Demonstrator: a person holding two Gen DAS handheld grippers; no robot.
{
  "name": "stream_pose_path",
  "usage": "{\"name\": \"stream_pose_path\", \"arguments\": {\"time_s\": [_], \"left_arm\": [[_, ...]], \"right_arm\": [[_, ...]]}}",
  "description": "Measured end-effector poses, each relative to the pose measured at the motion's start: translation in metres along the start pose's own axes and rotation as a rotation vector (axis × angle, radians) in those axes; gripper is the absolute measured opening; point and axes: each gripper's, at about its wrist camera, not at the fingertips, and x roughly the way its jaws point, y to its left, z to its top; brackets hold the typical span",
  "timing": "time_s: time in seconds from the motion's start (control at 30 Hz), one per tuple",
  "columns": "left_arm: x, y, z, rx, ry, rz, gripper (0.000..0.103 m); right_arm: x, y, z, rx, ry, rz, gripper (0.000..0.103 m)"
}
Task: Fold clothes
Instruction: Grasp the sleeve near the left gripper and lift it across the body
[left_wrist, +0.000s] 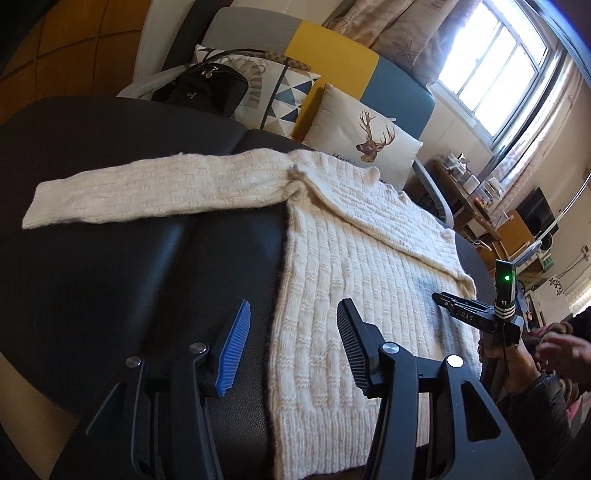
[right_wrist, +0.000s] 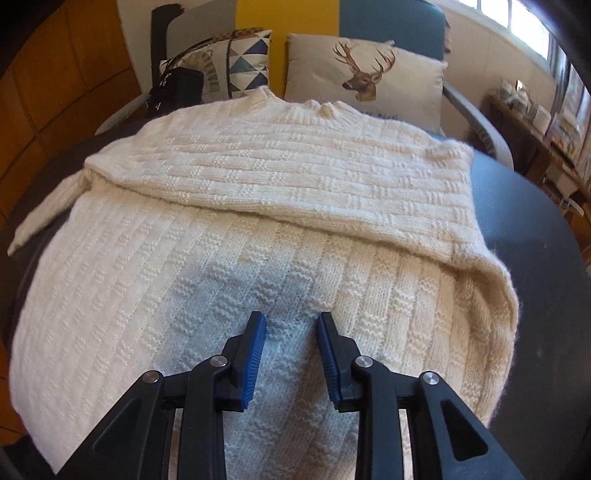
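The left gripper (left_wrist: 293, 314), black with one blue ribbed pad and one black ribbed pad, hangs with its jaws apart and nothing between them, above the left edge of the cream chunky-knit sweater (left_wrist: 351, 258). The right gripper (right_wrist: 291, 325), black with two blue ribbed pads, hovers just over the middle of the sweater's body; its jaws stand narrowly parted and empty, the knit visible in the gap between them. In the left wrist view the right gripper appears at the right edge with a green light on top and small white letters on its side that seem to read "DAS". A person's hand (left_wrist: 565, 350) in a dark sleeve holds it there.

The sweater lies flat on a black leather-like padded surface (left_wrist: 110, 277). One sleeve (right_wrist: 295, 177) is folded across the chest, while the other sleeve (left_wrist: 155, 192) stretches out straight to the left over the black surface.

Beyond the sweater's collar stands a sofa with grey, yellow and blue back panels (left_wrist: 332, 55). On it rest a white cushion printed with a deer's head (right_wrist: 365, 77), whose lettering is mostly hidden by the sweater, a cushion with blue and grey triangles (left_wrist: 284, 96) and a black handbag (left_wrist: 203, 85). Farther right, a bright window (left_wrist: 491, 62) lights a cluttered wooden shelf (left_wrist: 465, 192).
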Motion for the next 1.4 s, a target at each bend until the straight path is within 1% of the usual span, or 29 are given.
{"name": "stream_pose_path", "arguments": {"time_s": [0.03, 0.13, 0.17, 0.27, 0.33, 0.4, 0.5, 0.57, 0.6, 0.63, 0.73, 0.8, 0.83, 0.87, 0.9, 0.93, 0.97, 1.0, 1.03, 1.1, 1.13, 1.23, 1.3, 1.37, 1.4], "left_arm": [[0.0, 0.001, -0.002, -0.001, 0.003, 0.006, 0.052], [0.0, 0.005, -0.005, -0.018, 0.008, 0.005, 0.052], [0.0, 0.005, -0.004, -0.015, 0.006, 0.007, 0.053], [-0.003, 0.003, -0.001, 0.009, -0.01, 0.025, 0.052], [-0.006, 0.006, 0.005, 0.016, -0.028, 0.046, 0.053], [-0.01, 0.015, 0.013, 0.013, -0.041, 0.059, 0.052], [-0.022, 0.047, 0.025, -0.064, -0.068, 0.056, 0.053], [-0.028, 0.074, 0.033, -0.119, -0.071, 0.059, 0.053], [-0.031, 0.089, 0.037, -0.147, -0.07, 0.064, 0.056], [-0.033, 0.103, 0.041, -0.16, -0.073, 0.078, 0.057], [-0.044, 0.149, 0.051, -0.221, -0.089, 0.195, 0.057], [-0.049, 0.18, 0.055, -0.308, -0.106, 0.203, 0.057], [-0.051, 0.191, 0.058, -0.331, -0.114, 0.212, 0.057], [-0.052, 0.197, 0.062, -0.326, -0.127, 0.246, 0.057], [-0.055, 0.199, 0.066, -0.315, -0.164, 0.314, 0.057], [-0.058, 0.199, 0.072, -0.339, -0.201, 0.312, 0.057], [-0.06, 0.2, 0.079, -0.379, -0.233, 0.273, 0.058], [-0.062, 0.2, 0.086, -0.418, -0.265, 0.234, 0.063], [-0.059, 0.194, 0.095, -0.419, -0.285, 0.197, 0.07], [-0.048, 0.175, 0.11, -0.419, -0.294, 0.191, 0.076], [-0.04, 0.164, 0.118, -0.421, -0.283, 0.17, 0.081], [-0.007, 0.123, 0.143, -0.409, -0.195, 0.063, 0.084], [0.021, 0.108, 0.153, -0.427, -0.084, 0.001, 0.085], [0.051, 0.095, 0.162, -0.452, 0.034, -0.062, 0.085], [0.064, 0.091, 0.16, -0.492, 0.068, -0.066, 0.085]], "right_arm": [[0.002, 0.003, 0.001, -0.006, -0.007, -0.008, 0.029], [0.003, 0.0, 0.0, 0.03, -0.017, -0.005, 0.029], [0.003, 0.0, 0.002, 0.043, -0.017, -0.004, 0.029], [-0.01, -0.002, 0.01, 0.091, -0.055, -0.006, 0.029], [-0.022, 0.004, 0.016, 0.079, -0.116, -0.002, 0.029], [-0.025, 0.016, 0.02, 0.046, -0.135, 0.002, 0.029], [-0.035, 0.029, 0.024, 0.03, -0.178, -0.023, 0.029], [-0.043, 0.035, 0.025, 0.059, -0.207, 0.047, 0.03], [-0.046, 0.04, 0.026, 0.065, -0.216, 0.082, 0.03], [-0.049, 0.044, 0.027, 0.07, -0.224, 0.113, 0.03], [-0.052, 0.05, 0.026, 0.074, -0.224, 0.156, 0.03], [-0.05, 0.055, 0.024, 0.037, -0.204, 0.171, 0.03], [-0.049, 0.056, 0.021, 0.016, -0.192, 0.173, 0.03], [-0.047, 0.052, 0.019, 0.022, -0.181, 0.168, 0.03], [-0.046, 0.047, 0.016, 0.033, -0.169, 0.162, 0.03], [-0.044, 0.039, 0.014, 0.059, -0.159, 0.154, 0.03], [-0.045, 0.029, 0.011, 0.086, -0.161, 0.151, 0.03], [-0.046, 0.021, 0.01, 0.117, -0.172, 0.15, 0.03], [-0.047, 0.013, 0.009, 0.145, -0.18, 0.148, 0.03], [-0.048, 0.001, 0.009, 0.192, -0.189, 0.142, 0.03], [-0.048, -0.005, 0.01, 0.215, -0.188, 0.144, 0.03], [-0.047, -0.024, 0.015, 0.285, -0.179, 0.139, 0.03], [-0.045, -0.041, 0.017, 0.342, -0.159, 0.127, 0.03], [-0.043, -0.055, 0.018, 0.37, -0.138, 0.12, 0.03], [-0.042, -0.062, 0.019, 0.384, -0.128, 0.117, 0.03]]}}
